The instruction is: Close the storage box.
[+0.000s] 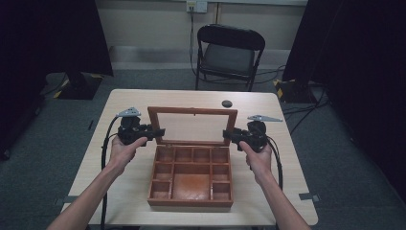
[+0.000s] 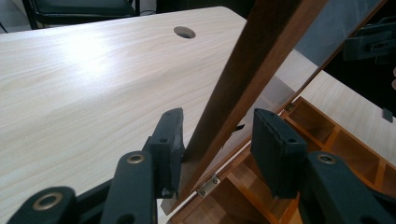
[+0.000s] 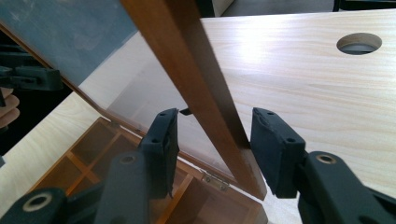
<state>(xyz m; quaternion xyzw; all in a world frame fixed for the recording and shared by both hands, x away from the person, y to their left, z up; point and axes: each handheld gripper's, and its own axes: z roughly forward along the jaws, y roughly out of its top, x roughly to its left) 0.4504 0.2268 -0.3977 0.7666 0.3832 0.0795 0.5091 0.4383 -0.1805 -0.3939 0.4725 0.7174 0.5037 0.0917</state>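
A brown wooden box (image 1: 190, 203) with several empty compartments lies open on the table, its glass-paned lid (image 1: 191, 110) standing nearly upright at the back. My left gripper (image 1: 160, 131) is at the lid's left edge and my right gripper (image 1: 226, 134) at its right edge. In the left gripper view the open jaws of the left gripper (image 2: 219, 140) straddle the lid frame (image 2: 261, 60); the left pad is against or very close to the wood. In the right gripper view the right gripper (image 3: 217, 140) is open around the lid frame (image 3: 187, 60), with gaps on both sides.
The light wooden table (image 1: 124, 167) has a round cable hole (image 1: 227, 103) behind the lid. A black chair (image 1: 230, 52) stands beyond the far edge. Dark curtains hang at both sides. Small metal hinges (image 2: 208, 185) join lid and box.
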